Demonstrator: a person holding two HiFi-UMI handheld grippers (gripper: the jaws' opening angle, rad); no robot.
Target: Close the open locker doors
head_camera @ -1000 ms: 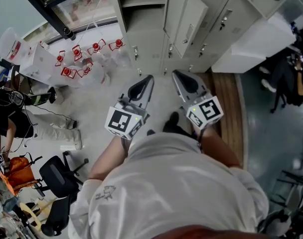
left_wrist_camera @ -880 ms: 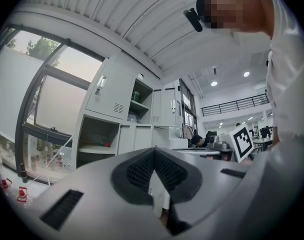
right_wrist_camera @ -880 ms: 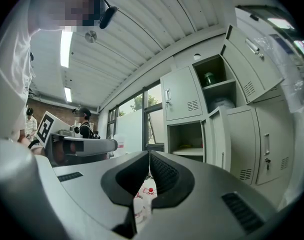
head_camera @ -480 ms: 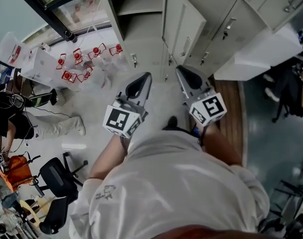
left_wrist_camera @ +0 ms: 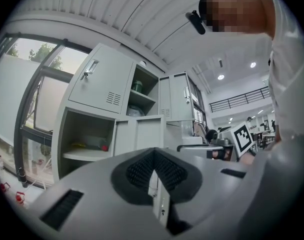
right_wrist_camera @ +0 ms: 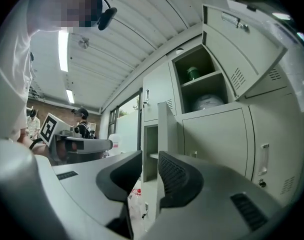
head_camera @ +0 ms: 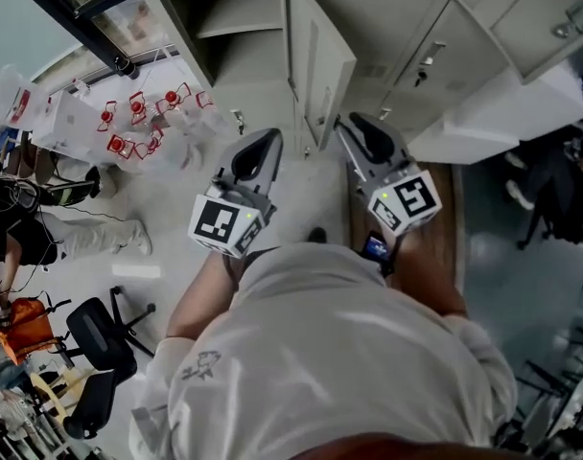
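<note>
- Far left of the door: open compartment [head_camera: 226, 22] with its shelf showing and a few small things lying on it.
- Left gripper [left_wrist_camera: 153, 156]: just left of the door, level, pointed at the lockers. Jaws together, nothing in them.
- Door [head_camera: 317, 65]: swung well out from the locker row, nearly edge-on to the person. It would have to swing left to cover the compartment.
- Right gripper [right_wrist_camera: 149, 160]: just right of the door's line. Its jaws have just been opening and stand apart. No pad touches anything; the door's edge shows ahead through the gap.
- Up and right of the door: a second open locker with a green jar [right_wrist_camera: 193, 73] inside and its upper door [right_wrist_camera: 242, 44] flung wide.

Judgement: this is the approach to the lower door.
- Lay one jaw of the right gripper flat on the door's right face, out near the free edge and away from the hinge.
- Sweep left in one steady arc.
- Keep the left gripper clear of the closing gap.
- Press until the door sits flush, or it may spring back.
</note>
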